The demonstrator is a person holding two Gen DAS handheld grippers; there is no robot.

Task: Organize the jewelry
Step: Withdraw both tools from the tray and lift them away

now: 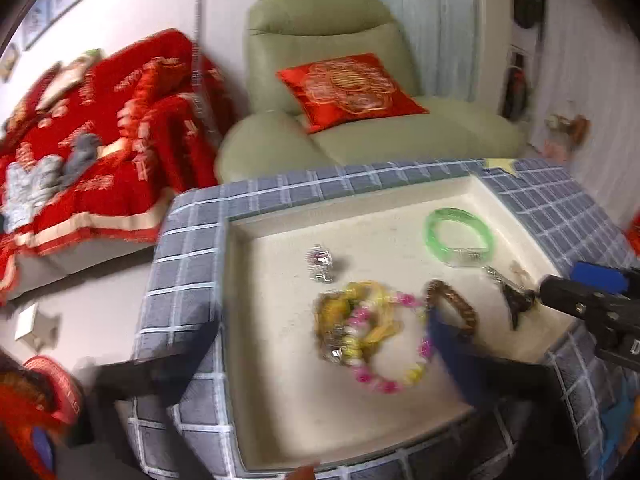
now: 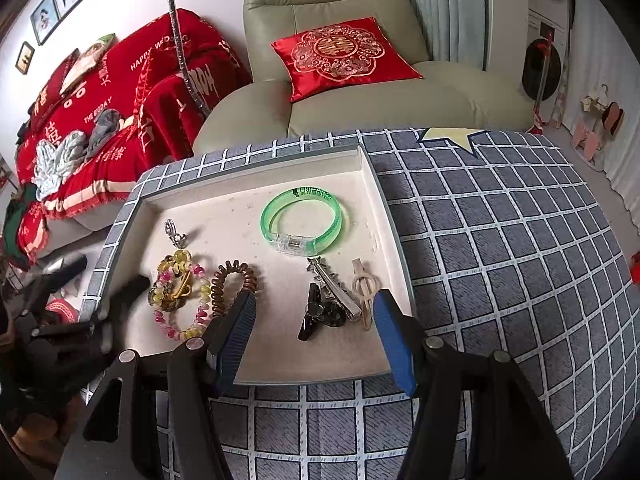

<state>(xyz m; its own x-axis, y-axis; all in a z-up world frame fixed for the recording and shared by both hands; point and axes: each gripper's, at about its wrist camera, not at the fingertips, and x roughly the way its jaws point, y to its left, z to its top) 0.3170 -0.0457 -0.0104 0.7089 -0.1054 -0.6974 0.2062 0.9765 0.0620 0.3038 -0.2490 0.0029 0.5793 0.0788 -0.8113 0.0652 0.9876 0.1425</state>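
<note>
Grey checked cloth (image 2: 500, 240) covers the table on which a shallow white tray (image 2: 368, 172) is set, with a green armchair (image 2: 360, 80) and a red-draped sofa (image 2: 120, 92) behind it. Nearest the camera, the right gripper (image 2: 314, 312) is held with its jaws spread wide and nothing between them, straddling the hair clips: a black clip (image 2: 316, 316), a silver clip (image 2: 332, 288) and a beige clip (image 2: 364, 292). Their long axes run roughly from the near edge toward the far wall, the silver one slanted up-left. Because they overlap, closing could catch two at once or skid one aside. Left of these lie a brown coil tie (image 2: 232, 284) and a tangled pink and yellow bead bracelet (image 2: 180, 300), which could drag its neighbours if lifted. The left gripper (image 1: 320, 364) is blurred; its jaws appear parted around the beads, though this cannot be told surely. Farther back, a green bangle (image 2: 302, 220) lies flat, clasp toward the viewer, and a small silver piece (image 2: 174, 232) lies apart.
</note>
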